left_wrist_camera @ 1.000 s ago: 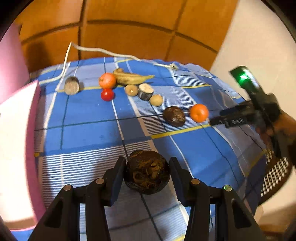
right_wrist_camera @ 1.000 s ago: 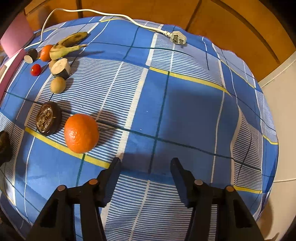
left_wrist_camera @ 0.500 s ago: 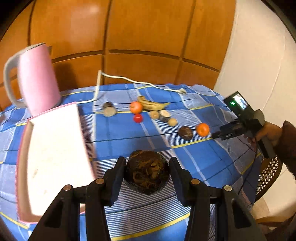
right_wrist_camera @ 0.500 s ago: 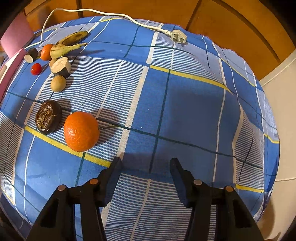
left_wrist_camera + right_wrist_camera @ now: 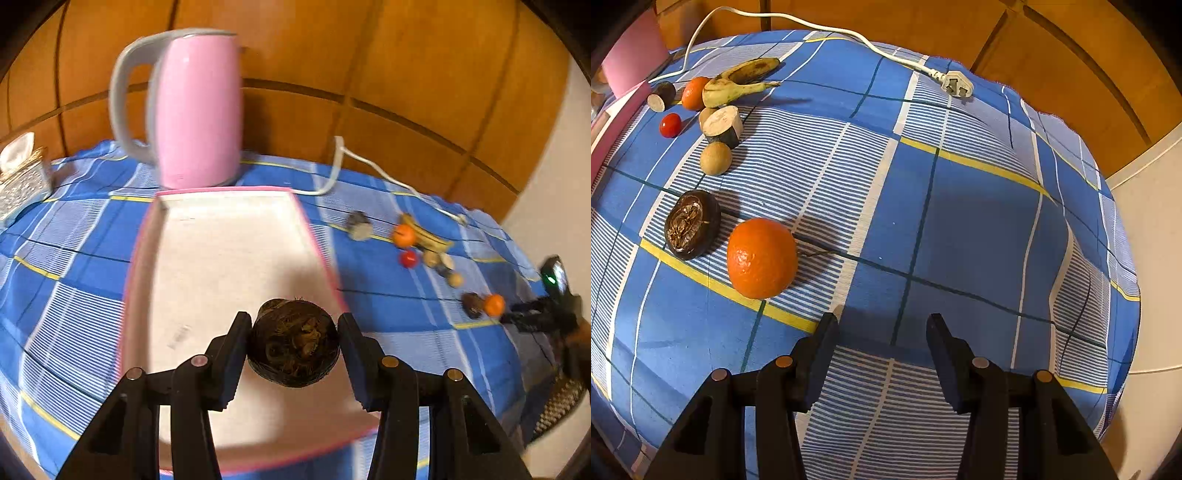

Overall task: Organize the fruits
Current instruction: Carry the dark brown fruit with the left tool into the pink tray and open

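Gripping a dark, round fruit [image 5: 293, 343] between both fingers, the left gripper [image 5: 294, 345] holds it above the near part of a pink-rimmed white tray [image 5: 221, 258]; whether the fruit touches the tray floor cannot be told. The tray lies on a table covered with a blue checked cloth [image 5: 74, 266], and a pink kettle [image 5: 195, 107] stands just beyond the tray's far edge, its white cord [image 5: 369, 162] trailing toward the table's right side. A tissue box [image 5: 22, 177] sits at the far left edge. The remaining fruits lie in a loose line right of the tray: a banana [image 5: 738, 79], a small orange [image 5: 692, 92], a red tomato [image 5: 670, 124], two cut stubs [image 5: 723, 125], a tan ball [image 5: 716, 158], a second dark fruit [image 5: 691, 223] and a large orange [image 5: 761, 257], these last two just beside each other. The right gripper [image 5: 882, 343] hangs over the cloth near the large orange, its fingers spread with nothing between them. The cord's plug [image 5: 956, 84] lies near the far edge.
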